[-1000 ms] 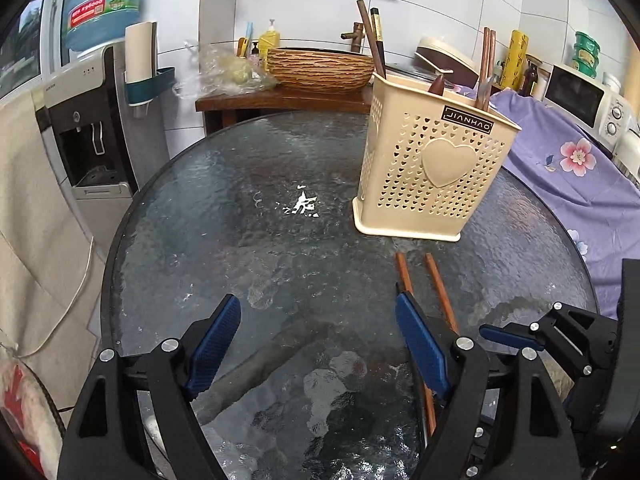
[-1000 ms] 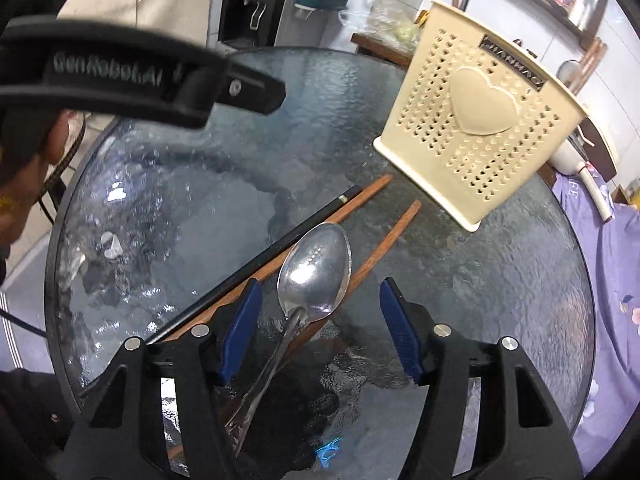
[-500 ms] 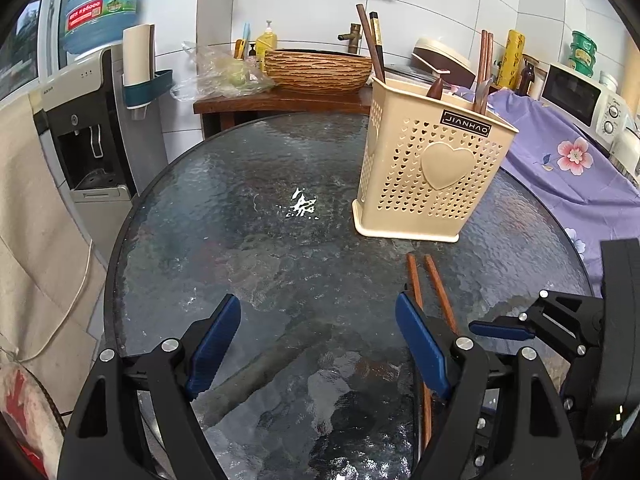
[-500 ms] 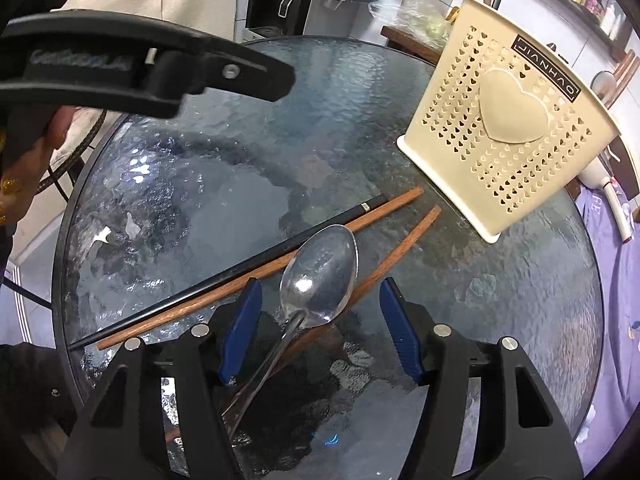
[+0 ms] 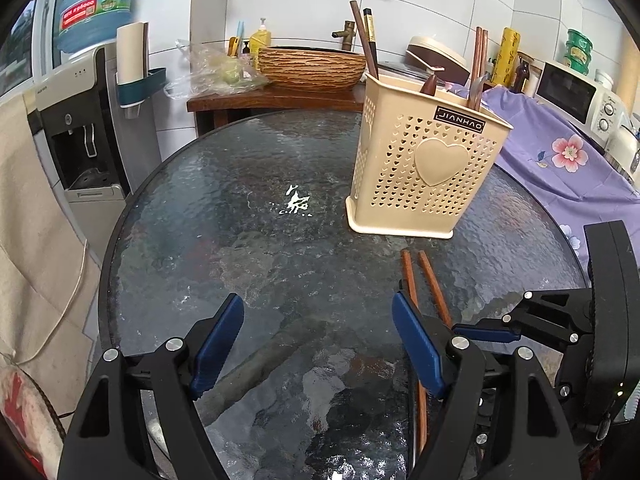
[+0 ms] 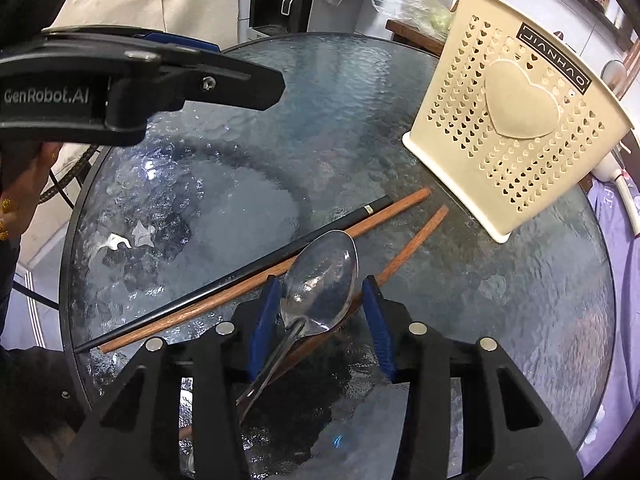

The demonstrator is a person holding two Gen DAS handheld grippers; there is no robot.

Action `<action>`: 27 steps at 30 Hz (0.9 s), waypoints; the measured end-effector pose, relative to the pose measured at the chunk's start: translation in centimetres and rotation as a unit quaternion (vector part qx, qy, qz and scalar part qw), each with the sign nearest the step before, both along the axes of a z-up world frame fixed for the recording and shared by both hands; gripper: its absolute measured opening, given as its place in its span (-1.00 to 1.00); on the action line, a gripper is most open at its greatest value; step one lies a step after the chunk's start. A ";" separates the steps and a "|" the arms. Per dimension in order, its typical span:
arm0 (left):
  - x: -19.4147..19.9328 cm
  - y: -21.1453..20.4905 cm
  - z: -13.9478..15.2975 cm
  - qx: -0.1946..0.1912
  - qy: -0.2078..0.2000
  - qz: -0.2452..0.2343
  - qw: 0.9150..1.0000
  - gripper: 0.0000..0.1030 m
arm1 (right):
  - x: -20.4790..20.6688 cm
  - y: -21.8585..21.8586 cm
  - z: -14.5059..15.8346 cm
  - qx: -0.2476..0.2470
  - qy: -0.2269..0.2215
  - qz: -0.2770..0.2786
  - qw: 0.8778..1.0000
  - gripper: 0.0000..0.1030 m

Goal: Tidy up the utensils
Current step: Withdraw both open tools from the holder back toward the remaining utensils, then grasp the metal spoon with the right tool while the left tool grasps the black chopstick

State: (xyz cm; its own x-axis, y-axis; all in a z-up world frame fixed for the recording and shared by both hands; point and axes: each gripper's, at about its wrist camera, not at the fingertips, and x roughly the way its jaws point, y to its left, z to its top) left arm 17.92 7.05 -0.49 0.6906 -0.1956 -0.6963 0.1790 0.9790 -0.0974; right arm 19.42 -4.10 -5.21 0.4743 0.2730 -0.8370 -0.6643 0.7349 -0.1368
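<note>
Shiny metal spoon [image 6: 320, 280] bowl between spread right hand-held gripper [image 6: 322, 320] pads; left hand-held gripper [image 5: 316, 344] spread over pebbled glass.

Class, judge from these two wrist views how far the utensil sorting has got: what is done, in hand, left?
Done: several chopsticks already stand in the beige holder. In hand: the right gripper brackets the metal spoon, jaws not closed. Left: two brown chopsticks and a black chopstick lie on the glass table. The left gripper is open, empty.
</note>
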 end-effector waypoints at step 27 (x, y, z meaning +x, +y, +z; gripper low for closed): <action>-0.2 -3.7 -2.6 0.019 0.050 -0.079 0.995 -0.33 | 0.4 -4.3 1.2 0.100 0.039 -0.050 0.993 -0.86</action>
State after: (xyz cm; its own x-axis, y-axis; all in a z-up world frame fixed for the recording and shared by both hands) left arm 17.70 3.31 -3.12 0.5796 -0.2686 -0.7693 0.3228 0.9426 -0.0859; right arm 19.85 -8.43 -4.06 0.4426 0.3916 -0.8067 -0.5892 0.8052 0.0676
